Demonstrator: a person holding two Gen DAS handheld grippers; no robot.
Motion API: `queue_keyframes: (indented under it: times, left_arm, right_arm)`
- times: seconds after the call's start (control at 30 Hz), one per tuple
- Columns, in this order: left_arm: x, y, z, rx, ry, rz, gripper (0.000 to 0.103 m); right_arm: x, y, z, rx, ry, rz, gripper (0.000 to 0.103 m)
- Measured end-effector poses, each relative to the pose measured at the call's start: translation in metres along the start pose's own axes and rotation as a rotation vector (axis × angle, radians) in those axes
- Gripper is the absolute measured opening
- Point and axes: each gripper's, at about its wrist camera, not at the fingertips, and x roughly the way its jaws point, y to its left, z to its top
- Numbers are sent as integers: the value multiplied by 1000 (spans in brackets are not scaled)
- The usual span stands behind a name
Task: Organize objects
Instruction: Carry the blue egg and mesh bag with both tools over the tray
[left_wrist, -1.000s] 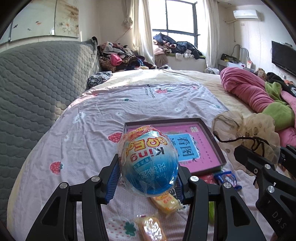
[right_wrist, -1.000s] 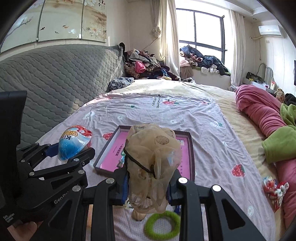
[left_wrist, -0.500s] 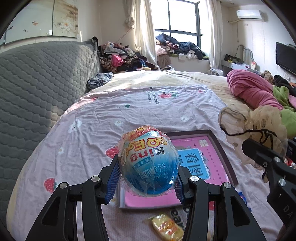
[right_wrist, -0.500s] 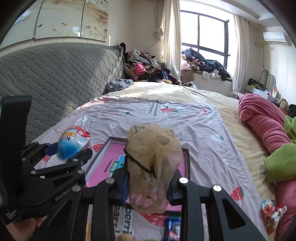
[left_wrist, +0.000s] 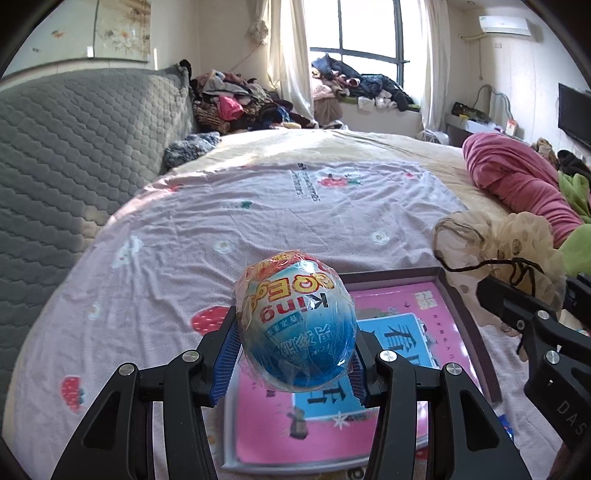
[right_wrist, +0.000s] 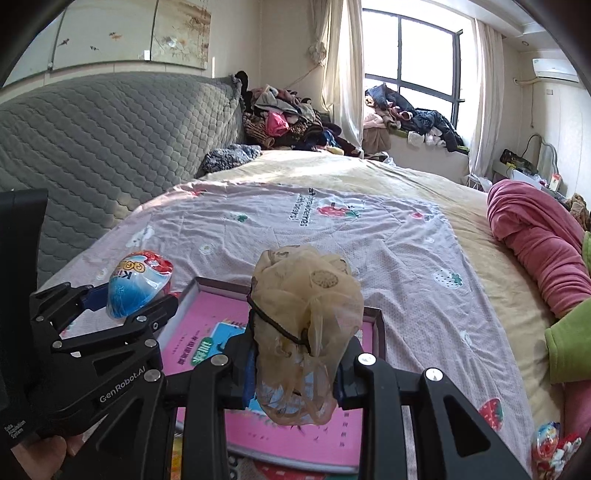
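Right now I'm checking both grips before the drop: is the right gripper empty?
No, the right gripper is shut on a beige mesh bundle tied with a black cord, above the pink tray.

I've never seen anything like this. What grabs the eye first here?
A blue surprise egg sits clamped in the left gripper, right up front. Beside it, the right gripper pinches a gauzy beige pouch. Both hang above a pink tray on the strawberry-print bedsheet.

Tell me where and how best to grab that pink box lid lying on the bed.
Probably best by a raised rim: the pink box lid lies flat on the bedsheet, so only its dark upright wall offers an edge. Come from above with the jaws straddling the far wall. Both grippers are full now, the left gripper with the egg.
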Motion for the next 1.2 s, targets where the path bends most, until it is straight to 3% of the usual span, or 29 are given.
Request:
queue_keyframes:
  times: [0.2, 0.67, 1.2]
  left_arm:
    - [38, -2, -1, 0, 36, -12, 53]
    - [119, -10, -7, 19, 162, -13, 53]
    - [146, -10, -21, 28, 235, 7, 53]
  right_arm:
    - [38, -10, -3, 14, 54, 19, 32]
    - [112, -13, -14, -31, 203, -30, 32]
    - [151, -11, -31, -34, 312, -39, 35]
